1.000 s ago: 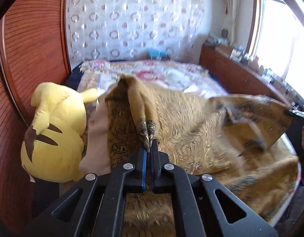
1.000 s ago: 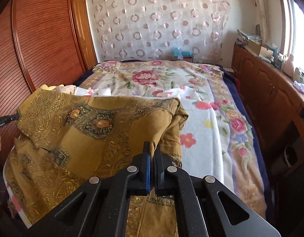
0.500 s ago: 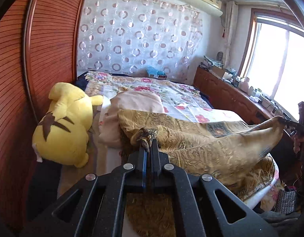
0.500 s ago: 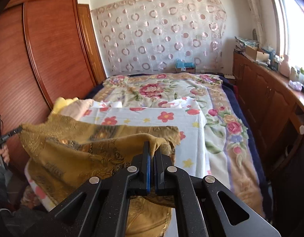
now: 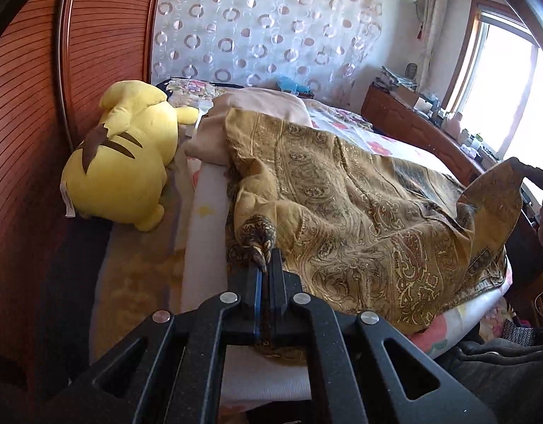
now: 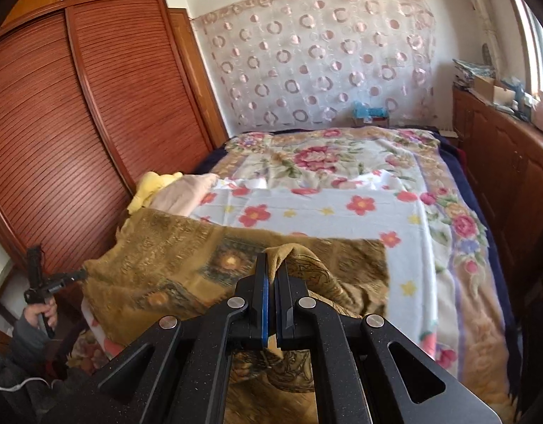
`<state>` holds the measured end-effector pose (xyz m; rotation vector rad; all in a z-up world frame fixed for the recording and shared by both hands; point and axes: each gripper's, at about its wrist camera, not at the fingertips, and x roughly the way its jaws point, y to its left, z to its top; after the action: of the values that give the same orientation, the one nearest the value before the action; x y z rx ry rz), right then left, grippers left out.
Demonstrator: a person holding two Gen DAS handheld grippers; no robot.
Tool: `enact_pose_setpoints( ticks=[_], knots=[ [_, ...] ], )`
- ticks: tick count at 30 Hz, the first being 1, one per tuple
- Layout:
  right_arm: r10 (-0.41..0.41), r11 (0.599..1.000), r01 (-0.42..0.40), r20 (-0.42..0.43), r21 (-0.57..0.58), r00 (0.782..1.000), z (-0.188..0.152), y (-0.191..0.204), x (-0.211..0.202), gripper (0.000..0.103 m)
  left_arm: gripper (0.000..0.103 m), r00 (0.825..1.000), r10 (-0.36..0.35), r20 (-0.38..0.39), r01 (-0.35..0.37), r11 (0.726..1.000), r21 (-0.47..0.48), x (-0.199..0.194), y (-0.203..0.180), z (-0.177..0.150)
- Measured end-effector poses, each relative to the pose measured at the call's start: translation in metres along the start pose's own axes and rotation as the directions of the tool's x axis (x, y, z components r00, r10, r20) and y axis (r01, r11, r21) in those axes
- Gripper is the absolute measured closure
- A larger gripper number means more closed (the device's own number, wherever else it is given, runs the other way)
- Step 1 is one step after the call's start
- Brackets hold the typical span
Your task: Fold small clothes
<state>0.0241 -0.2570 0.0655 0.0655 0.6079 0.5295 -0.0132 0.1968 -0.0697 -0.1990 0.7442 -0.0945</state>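
Left hand-held gripper [image 5: 267,265]: fingers pressed together, pinching a bunched corner of the golden paisley garment [image 5: 359,212]. Right hand-held gripper [image 6: 271,275]: fingers likewise closed, pinching a fold of the same garment [image 6: 201,265] at its opposite corner; in the left wrist view that corner stands raised at the far right.

Golden paisley garment: spread across the near end of the bed [image 6: 342,190], stretched between the two grippers, its lower edge hanging over the bed's near edge.

Pink cloth [image 5: 257,106]: folded bundle on the bed, touching the garment's far edge, partly under it.

Yellow plush toy [image 5: 126,162]: lying on the bed beside the pink cloth, on the side away from the garment's middle, next to the wooden wardrobe [image 6: 77,123].

Floral blanket [image 6: 324,155]: covers the bed beyond the garment, up to the circle-patterned curtain [image 6: 317,60].

Wooden cabinet [image 6: 501,162]: runs along the bed's side opposite the wardrobe, small items on top.
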Motion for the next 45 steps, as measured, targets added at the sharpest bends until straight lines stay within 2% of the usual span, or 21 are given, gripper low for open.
enact_pose_setpoints(
  ticks=[5, 8, 10, 13, 16, 19, 21, 24, 25, 28, 29, 30, 31, 32, 34, 39, 42, 45],
  knots=[
    [0.054, 0.998, -0.056, 0.128, 0.007, 0.990, 0.019, 0.005, -0.011, 0.101, 0.099, 1.000, -0.001, -0.005, 0.001, 1.000, -0.004, 0.000, 0.000, -0.005],
    [0.025, 0.998, -0.035, 0.167, 0.058, 0.986, 0.008, -0.011, -0.025, 0.101, 0.099, 1.000, -0.003, -0.014, 0.003, 1.000, -0.002, 0.002, -0.001, -0.009],
    [-0.012, 0.996, 0.000, 0.134, 0.090, 0.991, -0.014, -0.025, -0.028, 0.101, 0.099, 1.000, -0.003, -0.020, 0.003, 1.000, -0.002, 0.003, 0.001, -0.010],
    [-0.081, 0.985, 0.077, 0.019, 0.157, 0.997, -0.061, -0.058, -0.022, 0.101, 0.099, 1.000, 0.000, -0.028, -0.001, 1.000, -0.005, 0.004, 0.001, -0.012],
    [-0.122, 0.966, 0.138, -0.084, 0.220, 0.989, -0.106, -0.091, -0.011, 0.101, 0.099, 0.999, 0.003, -0.033, -0.003, 1.000, -0.009, 0.005, 0.001, -0.013],
    [-0.140, 0.959, 0.173, -0.153, 0.227, 0.978, -0.130, -0.111, 0.003, 0.101, 0.099, 0.999, 0.003, -0.040, -0.004, 1.000, -0.015, 0.006, 0.001, -0.013],
    [-0.149, 0.959, 0.183, -0.166, 0.215, 0.975, -0.134, -0.115, 0.010, 0.101, 0.099, 0.999, 0.008, -0.048, -0.008, 1.000, -0.013, 0.007, 0.001, -0.014],
    [-0.182, 0.963, 0.209, -0.163, 0.170, 0.970, -0.126, -0.111, 0.021, 0.100, 0.082, 0.998, 0.016, -0.053, -0.016, 1.000, -0.001, 0.008, 0.000, -0.015],
    [-0.193, 0.964, 0.218, -0.160, 0.154, 0.968, -0.121, -0.100, 0.024, 0.099, 0.079, 0.998, 0.017, -0.053, -0.017, 1.000, 0.002, 0.008, 0.000, -0.015],
    [-0.230, 0.964, 0.247, -0.149, 0.101, 0.962, -0.114, -0.089, 0.031, 0.097, 0.078, 0.998, 0.025, -0.065, -0.025, 1.000, 0.005, 0.011, 0.001, -0.016],
    [-0.241, 0.963, 0.254, -0.146, 0.084, 0.960, -0.114, -0.090, 0.032, 0.096, 0.073, 0.997, 0.031, -0.066, -0.031, 0.999, 0.010, 0.012, 0.001, -0.017],
    [-0.254, 0.962, 0.265, -0.142, 0.066, 0.957, -0.112, -0.088, 0.033, 0.093, 0.060, 0.997, 0.032, -0.065, -0.031, 0.999, 0.011, 0.012, 0.000, -0.017],
    [-0.268, 0.960, 0.277, -0.137, 0.049, 0.954, -0.113, -0.081, 0.032, 0.089, 0.052, 0.997, 0.029, -0.066, -0.029, 1.000, 0.010, 0.013, 0.000, -0.018],
    [-0.289, 0.955, 0.295, -0.129, 0.028, 0.949, -0.111, -0.080, 0.033, 0.087, 0.050, 0.998, 0.025, -0.066, -0.025, 1.000, 0.007, 0.013, 0.000, -0.018],
    [-0.317, 0.948, 0.320, -0.117, 0.002, 0.941, -0.113, -0.063, 0.026, 0.073, 0.042, 0.998, 0.021, -0.064, -0.021, 1.000, 0.006, 0.012, 0.000, -0.019],
    [-0.354, 0.935, 0.352, -0.064, -0.045, 0.933, -0.113, -0.040, 0.020, 0.060, 0.039, 0.997, 0.030, -0.068, -0.030, 1.000, 0.004, 0.014, -0.002, -0.020],
    [-0.328, 0.944, 0.326, -0.047, -0.053, 0.943, -0.117, -0.028, 0.020, 0.057, 0.039, 0.996, 0.036, -0.076, -0.035, 0.999, 0.007, 0.018, -0.003, -0.021],
    [-0.298, 0.954, 0.295, -0.054, -0.056, 0.953, -0.124, -0.021, 0.038, 0.056, 0.039, 0.996, 0.038, -0.082, -0.038, 0.999, 0.008, 0.019, -0.003, -0.022]
  ],
)
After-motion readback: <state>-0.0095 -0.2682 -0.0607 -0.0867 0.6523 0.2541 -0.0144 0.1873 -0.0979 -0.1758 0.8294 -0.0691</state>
